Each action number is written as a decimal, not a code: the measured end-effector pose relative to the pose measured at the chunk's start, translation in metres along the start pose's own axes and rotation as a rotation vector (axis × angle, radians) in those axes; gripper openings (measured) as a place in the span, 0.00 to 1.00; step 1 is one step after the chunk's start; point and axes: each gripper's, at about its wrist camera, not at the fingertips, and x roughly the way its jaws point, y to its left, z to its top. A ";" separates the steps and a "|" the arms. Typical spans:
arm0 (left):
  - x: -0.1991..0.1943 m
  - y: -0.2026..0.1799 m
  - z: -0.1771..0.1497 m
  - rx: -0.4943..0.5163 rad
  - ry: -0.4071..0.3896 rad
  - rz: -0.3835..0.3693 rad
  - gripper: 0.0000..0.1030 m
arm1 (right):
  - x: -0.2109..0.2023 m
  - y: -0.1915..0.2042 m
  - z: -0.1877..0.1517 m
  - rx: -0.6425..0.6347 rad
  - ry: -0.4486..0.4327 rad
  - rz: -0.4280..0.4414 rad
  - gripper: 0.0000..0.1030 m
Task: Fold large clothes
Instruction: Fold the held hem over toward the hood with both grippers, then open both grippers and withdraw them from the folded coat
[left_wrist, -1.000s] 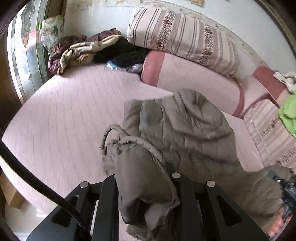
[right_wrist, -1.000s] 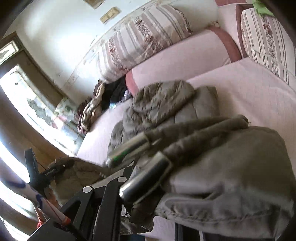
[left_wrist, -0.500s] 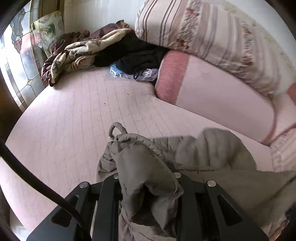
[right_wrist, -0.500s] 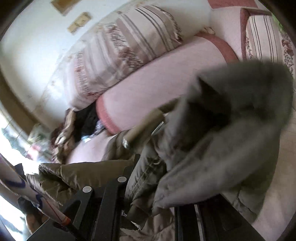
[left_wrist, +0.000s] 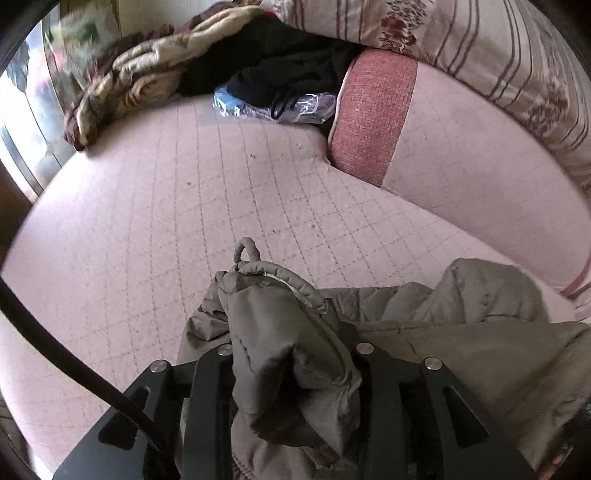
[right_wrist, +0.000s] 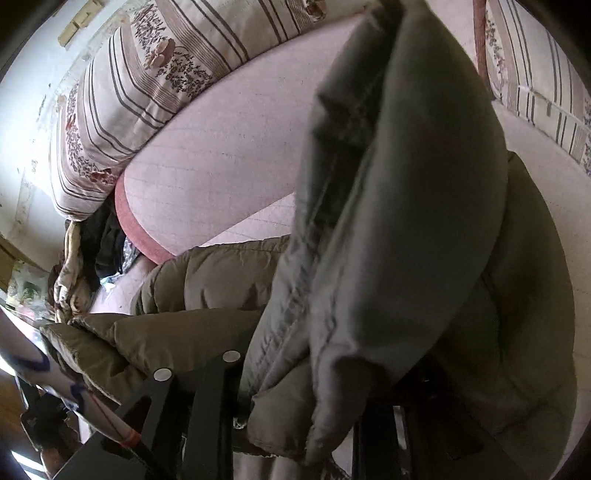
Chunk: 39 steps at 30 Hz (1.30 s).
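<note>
The padded olive jacket (left_wrist: 461, 332) lies bunched on the pink quilted bed (left_wrist: 147, 221), stretched between the two pairs of tongs, and each pair has a fold of it in its jaws. In the left tongs (left_wrist: 291, 350) sits a thick, gathered wad of the jacket's edge, its cord loop (left_wrist: 245, 254) poking out forward over the mattress; the jaws are opening, though the cloth still fills the gap from one black finger to the other. The right tongs (right_wrist: 295, 398) have a broad, paler flap of the same jacket standing up between their fingers and spilling over the right one, so that finger is mostly hidden; these jaws are opening too, with the fabric still wedged between them. Beyond the jacket a pink bolster (left_wrist: 424, 147) runs along the bed, a striped flowered pillow (left_wrist: 480, 48) rests on it, and a heap of dark clothes (left_wrist: 280, 70) and a patterned blanket (left_wrist: 140, 88) lie at the far corner.
</note>
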 end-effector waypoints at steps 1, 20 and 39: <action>-0.004 0.004 0.001 -0.009 0.004 -0.026 0.30 | -0.006 0.000 0.001 0.005 -0.004 0.029 0.31; -0.107 0.052 -0.010 -0.072 -0.080 -0.243 0.68 | -0.196 0.011 -0.075 -0.253 -0.277 -0.007 0.88; -0.175 0.017 -0.150 0.305 -0.187 -0.112 0.68 | -0.297 -0.104 -0.228 -0.146 -0.250 -0.203 0.88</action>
